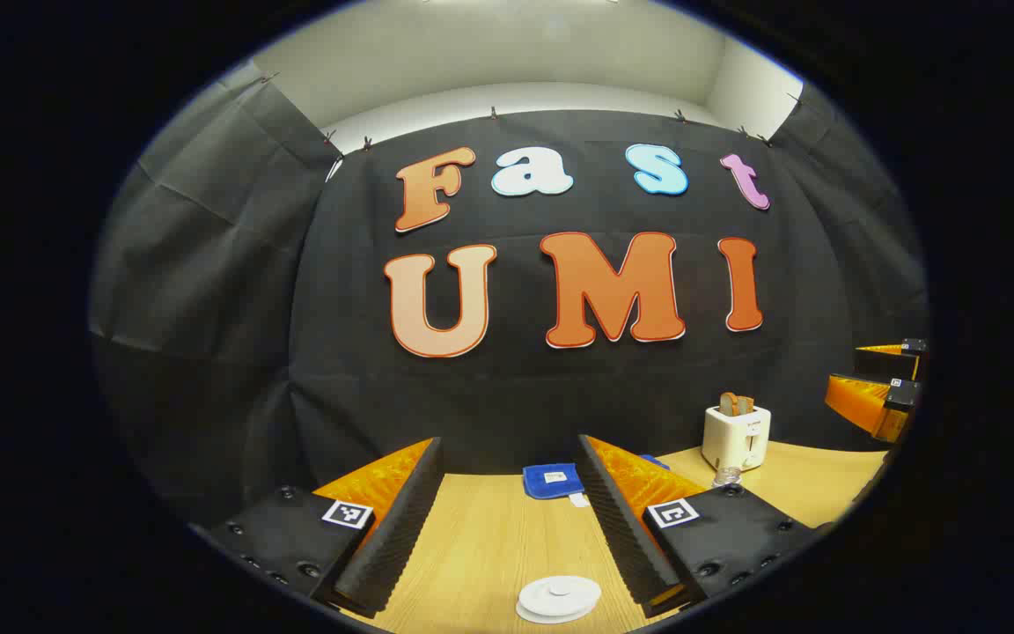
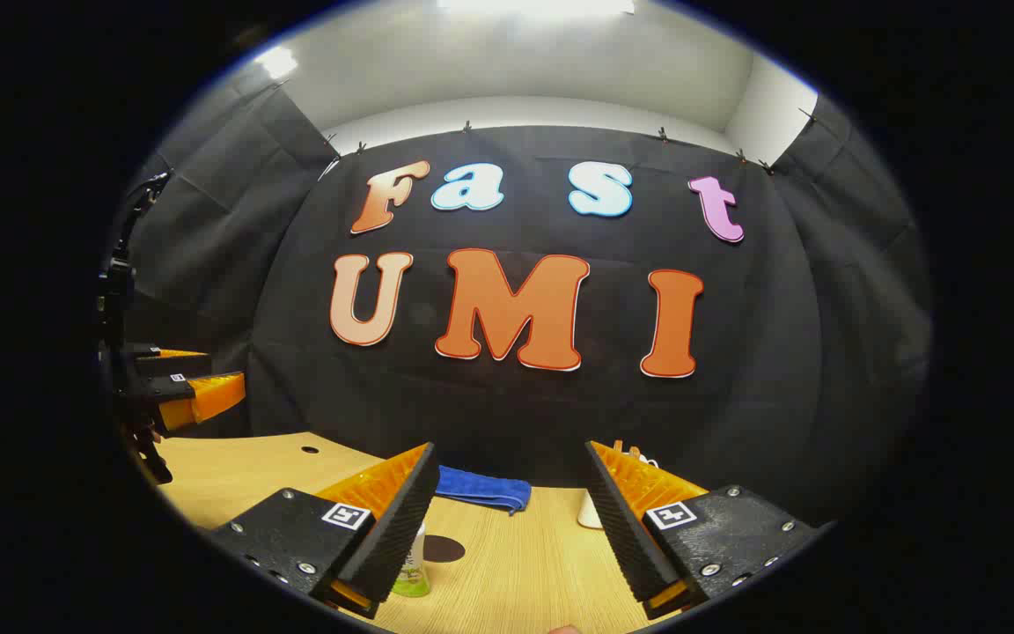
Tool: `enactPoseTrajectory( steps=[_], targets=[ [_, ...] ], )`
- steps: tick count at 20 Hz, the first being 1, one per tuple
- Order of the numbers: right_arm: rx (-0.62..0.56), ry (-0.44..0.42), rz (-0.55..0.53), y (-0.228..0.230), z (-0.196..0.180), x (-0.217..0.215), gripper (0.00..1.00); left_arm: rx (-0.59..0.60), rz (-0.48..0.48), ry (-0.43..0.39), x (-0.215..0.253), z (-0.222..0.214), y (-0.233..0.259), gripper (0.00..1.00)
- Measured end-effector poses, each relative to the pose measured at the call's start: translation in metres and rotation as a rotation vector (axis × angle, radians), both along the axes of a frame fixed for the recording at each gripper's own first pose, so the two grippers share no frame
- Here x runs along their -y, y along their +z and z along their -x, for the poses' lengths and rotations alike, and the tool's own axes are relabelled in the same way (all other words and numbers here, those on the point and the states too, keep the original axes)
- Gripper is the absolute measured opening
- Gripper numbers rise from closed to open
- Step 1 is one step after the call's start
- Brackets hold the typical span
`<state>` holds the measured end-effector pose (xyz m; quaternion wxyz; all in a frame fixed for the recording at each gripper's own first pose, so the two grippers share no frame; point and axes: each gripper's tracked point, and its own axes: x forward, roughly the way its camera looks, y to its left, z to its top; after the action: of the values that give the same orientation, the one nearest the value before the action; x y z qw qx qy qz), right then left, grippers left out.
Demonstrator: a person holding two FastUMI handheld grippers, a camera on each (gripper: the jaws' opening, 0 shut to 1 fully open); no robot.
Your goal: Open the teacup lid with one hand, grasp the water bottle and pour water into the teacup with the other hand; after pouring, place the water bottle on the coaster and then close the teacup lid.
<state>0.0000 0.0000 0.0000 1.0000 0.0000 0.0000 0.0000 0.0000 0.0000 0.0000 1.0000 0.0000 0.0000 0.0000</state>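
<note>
The white round teacup lid [image 1: 560,599] with its knob lies low between the fingers of my left gripper [image 1: 510,445], which is open and holds nothing. The clear cap end of the water bottle [image 1: 725,476] peeks over that gripper's right finger. In the right gripper view the water bottle [image 2: 413,561], clear with a green label, stands half hidden behind the left finger of my right gripper [image 2: 510,451], open and not touching it. A dark round coaster [image 2: 444,548] lies just right of the bottle. Each gripper also appears in the other's view: right [image 1: 846,370], left [image 2: 225,370].
A white toaster [image 1: 736,436] holding a slice of bread stands at the back right of the wooden table [image 1: 489,546]. A blue folded cloth [image 1: 551,480] [image 2: 482,489] lies near the black wall. A white object [image 2: 592,511] sits partly behind the right gripper's right finger.
</note>
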Motion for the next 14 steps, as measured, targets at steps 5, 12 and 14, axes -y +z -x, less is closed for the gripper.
enactPoseTrajectory(
  steps=[5, 12, 14],
  targets=[
    [-0.001, 0.022, -0.006, 0.000, 0.004, -0.007, 0.98, -0.014, -0.036, -0.011, 0.005, -0.003, -0.013, 0.96],
    [-0.014, 0.028, -0.008, -0.007, 0.001, -0.007, 0.98, 0.005, -0.037, 0.005, 0.006, -0.004, -0.006, 0.96],
    [-0.018, 0.028, -0.010, -0.009, -0.001, -0.006, 0.98, 0.008, -0.032, 0.002, 0.009, -0.004, -0.008, 0.98]
  ],
)
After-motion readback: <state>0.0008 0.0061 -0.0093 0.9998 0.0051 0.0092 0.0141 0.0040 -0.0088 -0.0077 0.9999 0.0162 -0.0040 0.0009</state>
